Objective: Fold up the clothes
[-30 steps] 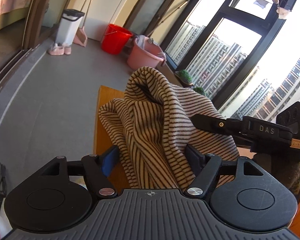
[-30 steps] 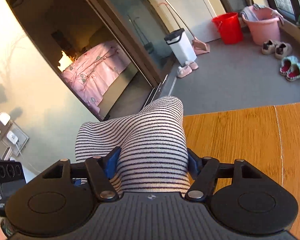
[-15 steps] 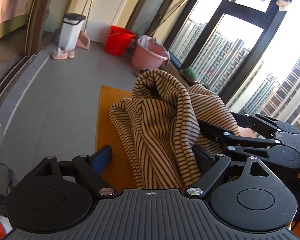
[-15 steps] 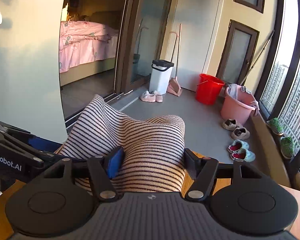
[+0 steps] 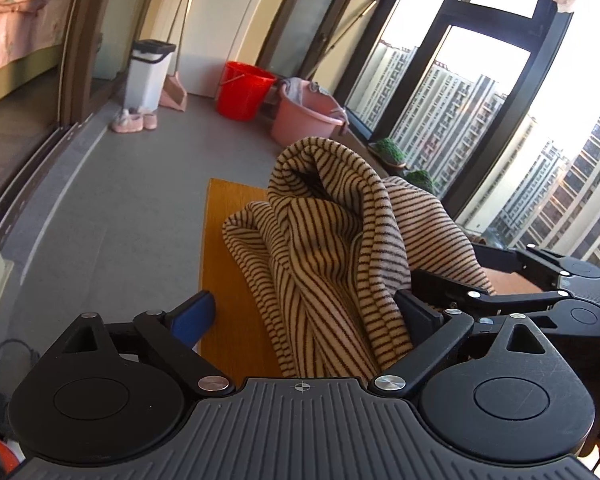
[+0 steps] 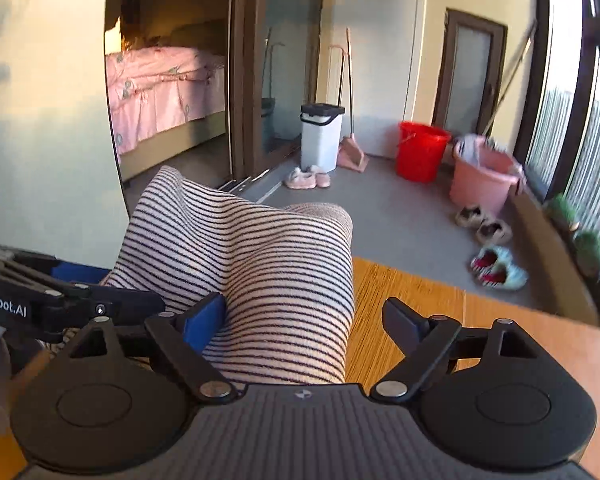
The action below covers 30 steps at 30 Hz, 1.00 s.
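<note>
Left hand-held gripper (image 5: 304,316) and right hand-held gripper (image 6: 304,320) both gape wide, gripping nothing; a soft, rumpled striped knit (image 5: 332,248) lies bunched between their fingers on the wood-grain counter (image 6: 412,304).

The striped sweater (image 5: 332,264) is piled high in the middle of the wooden table (image 5: 224,264). There is bare wood on its left, and on its right too (image 6: 412,300). The other gripper (image 5: 512,300) crowds its right side, maybe touching it.
</note>
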Available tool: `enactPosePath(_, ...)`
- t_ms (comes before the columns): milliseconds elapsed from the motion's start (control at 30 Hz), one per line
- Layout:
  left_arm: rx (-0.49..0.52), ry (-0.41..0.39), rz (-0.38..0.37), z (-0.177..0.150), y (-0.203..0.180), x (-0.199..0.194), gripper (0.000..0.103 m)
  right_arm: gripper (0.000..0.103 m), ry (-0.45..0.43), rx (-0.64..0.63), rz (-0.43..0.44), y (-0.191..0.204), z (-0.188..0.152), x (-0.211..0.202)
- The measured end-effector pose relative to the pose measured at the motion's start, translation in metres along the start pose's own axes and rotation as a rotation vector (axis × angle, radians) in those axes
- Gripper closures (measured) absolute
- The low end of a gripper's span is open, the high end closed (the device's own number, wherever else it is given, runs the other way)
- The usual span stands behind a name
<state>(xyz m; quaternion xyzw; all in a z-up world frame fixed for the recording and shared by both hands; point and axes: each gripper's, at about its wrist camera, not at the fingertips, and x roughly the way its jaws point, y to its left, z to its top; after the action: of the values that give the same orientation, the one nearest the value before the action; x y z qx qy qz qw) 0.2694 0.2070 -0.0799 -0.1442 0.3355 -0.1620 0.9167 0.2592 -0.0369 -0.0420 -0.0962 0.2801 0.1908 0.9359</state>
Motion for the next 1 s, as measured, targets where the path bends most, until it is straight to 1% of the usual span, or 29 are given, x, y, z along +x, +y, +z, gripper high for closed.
enactPosePath(67,-0.005,-0.001,0.005,0.001,0.0,-0.001,0.003,0.017,-0.014,-0.05,-0.02,0.008,0.003,-0.005)
enactPosePath(133,-0.023,0.001,-0.001,0.001,0.003,-0.004,0.002,0.018,-0.022,0.015,0.076,-0.003,0.003,-0.014)
enactPosePath(167,-0.033,-0.002,-0.005,0.0,0.005,-0.006,0.002,0.018,-0.024,0.068,0.125,-0.011,0.002,-0.02)
enactPosePath(233,-0.049,-0.008,-0.012,0.0,0.007,-0.011,0.003,0.018,-0.037,0.144,0.173,-0.024,-0.002,-0.027)
enactPosePath(267,-0.063,-0.009,-0.03,0.0,0.008,-0.013,0.003,0.019,-0.027,0.173,0.203,-0.029,-0.006,-0.029)
enactPosePath(300,-0.078,-0.009,-0.052,0.0,0.008,-0.016,0.006,0.024,-0.005,0.199,0.237,-0.034,-0.009,-0.027)
enactPosePath(333,-0.094,-0.009,-0.074,0.0,0.009,-0.019,0.013,0.026,0.021,0.23,0.273,-0.037,-0.013,-0.024)
enactPosePath(367,-0.109,-0.001,-0.091,0.0,0.009,-0.019,0.015,0.026,0.042,0.267,0.305,-0.041,-0.017,-0.021)
enactPosePath(433,-0.138,0.019,-0.124,0.001,0.008,-0.018,0.016,0.026,0.038,0.33,0.329,-0.047,-0.021,-0.013)
enactPosePath(500,-0.132,0.05,-0.11,0.001,0.007,-0.009,0.017,0.024,0.026,0.374,0.351,-0.053,-0.022,-0.005)
enactPosePath(600,-0.146,0.064,-0.118,0.001,0.007,0.002,0.018,0.022,0.071,0.418,0.401,-0.056,-0.024,0.015)
enactPosePath(633,-0.157,0.064,-0.122,0.002,0.006,0.004,0.02,0.023,0.075,0.443,0.409,-0.057,-0.026,0.017)
enactPosePath(700,-0.173,0.064,-0.133,0.004,0.004,0.007,0.021,0.038,0.061,0.465,0.418,-0.061,-0.028,0.013)
enactPosePath(767,-0.169,0.053,-0.148,0.007,-0.002,0.006,0.024,0.048,0.052,0.469,0.413,-0.063,-0.026,0.004)
enactPosePath(800,-0.166,0.048,-0.162,0.009,-0.006,0.004,0.026,0.05,0.041,0.459,0.404,-0.064,-0.021,-0.001)
enactPosePath(833,-0.163,0.042,-0.176,0.011,-0.009,0.003,0.027,0.051,0.03,0.45,0.395,-0.065,-0.017,-0.007)
enactPosePath(867,-0.153,0.047,-0.172,0.011,-0.012,0.003,0.027,0.051,0.015,0.441,0.388,-0.068,-0.013,-0.014)
enactPosePath(933,-0.129,0.059,-0.153,0.01,-0.017,0.006,0.027,0.05,0.02,0.413,0.374,-0.07,-0.006,-0.021)
enactPosePath(967,-0.109,0.067,-0.119,0.008,-0.019,0.01,0.028,0.048,0.047,0.381,0.343,-0.066,-0.004,-0.02)
enactPosePath(1000,-0.088,0.075,-0.079,0.005,-0.021,0.015,0.026,0.046,0.073,0.333,0.294,-0.057,-0.006,-0.016)
